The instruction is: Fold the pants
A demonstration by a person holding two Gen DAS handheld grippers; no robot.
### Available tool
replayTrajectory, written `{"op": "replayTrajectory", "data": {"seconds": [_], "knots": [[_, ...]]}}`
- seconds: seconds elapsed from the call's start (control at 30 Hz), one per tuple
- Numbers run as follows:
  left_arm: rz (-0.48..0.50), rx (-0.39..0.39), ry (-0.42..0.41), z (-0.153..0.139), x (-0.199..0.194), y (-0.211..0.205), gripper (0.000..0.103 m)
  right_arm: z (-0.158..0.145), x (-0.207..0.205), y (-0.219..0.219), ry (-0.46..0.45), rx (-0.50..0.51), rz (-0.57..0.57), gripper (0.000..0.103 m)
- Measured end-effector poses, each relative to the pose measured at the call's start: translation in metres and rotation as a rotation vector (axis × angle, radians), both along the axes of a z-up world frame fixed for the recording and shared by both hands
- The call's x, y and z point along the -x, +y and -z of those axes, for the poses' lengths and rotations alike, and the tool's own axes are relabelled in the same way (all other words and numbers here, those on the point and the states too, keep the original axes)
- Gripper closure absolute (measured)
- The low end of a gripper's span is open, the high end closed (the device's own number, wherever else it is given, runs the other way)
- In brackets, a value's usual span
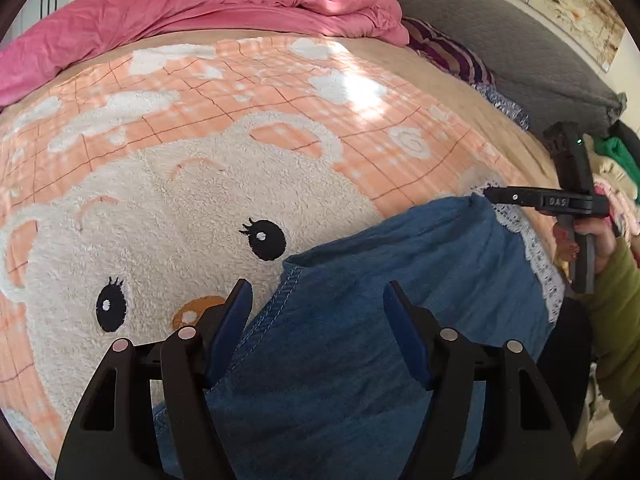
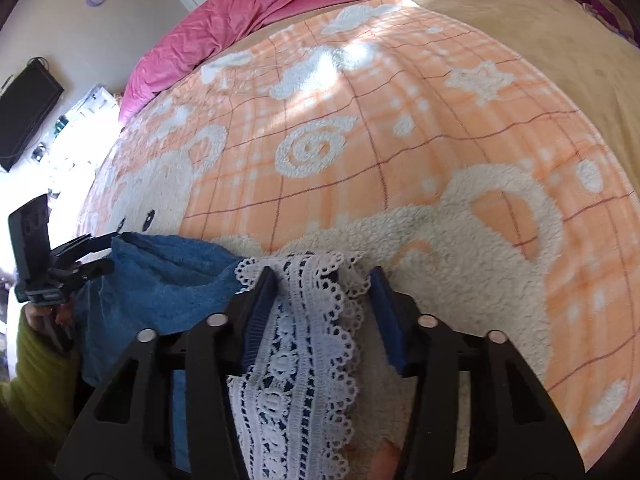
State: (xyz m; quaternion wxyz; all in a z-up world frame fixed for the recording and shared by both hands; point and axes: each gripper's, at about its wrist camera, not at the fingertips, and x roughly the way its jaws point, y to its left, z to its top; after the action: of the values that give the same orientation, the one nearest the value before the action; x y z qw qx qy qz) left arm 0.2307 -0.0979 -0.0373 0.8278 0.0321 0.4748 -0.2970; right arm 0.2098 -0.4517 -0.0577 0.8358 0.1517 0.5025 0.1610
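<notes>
Left wrist view: left gripper (image 1: 318, 300) jaws apart over blue denim pants (image 1: 360, 320) | right gripper (image 2: 322, 292) jaws apart astride white lace trim (image 2: 296, 340) | pants lie on bear-print fleece blanket (image 1: 200, 184)

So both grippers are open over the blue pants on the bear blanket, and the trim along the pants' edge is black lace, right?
Not quite: the lace trim is white, not black, as the right wrist view shows between the right gripper's open fingers. The rest holds: the left gripper is open too, over the blue pants on the bear blanket.
</notes>
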Motion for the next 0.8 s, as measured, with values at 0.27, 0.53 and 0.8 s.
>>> {"op": "replayTrajectory", "data": {"seconds": [0.27, 0.53, 0.8], "knots": [[-0.020, 0.067, 0.056, 0.020, -0.014, -0.003, 0.054, -0.003, 0.009, 0.005, -0.047, -0.006, -0.022, 0.085], [-0.024, 0.131, 0.026, 0.012, -0.011, -0.004, 0.094, -0.020, 0.029, -0.003, -0.160, -0.049, 0.010, 0.091], [-0.113, 0.212, -0.079, -0.019, -0.016, 0.012, 0.095, -0.051, 0.009, -0.002, -0.255, -0.025, 0.015, 0.092]]}}
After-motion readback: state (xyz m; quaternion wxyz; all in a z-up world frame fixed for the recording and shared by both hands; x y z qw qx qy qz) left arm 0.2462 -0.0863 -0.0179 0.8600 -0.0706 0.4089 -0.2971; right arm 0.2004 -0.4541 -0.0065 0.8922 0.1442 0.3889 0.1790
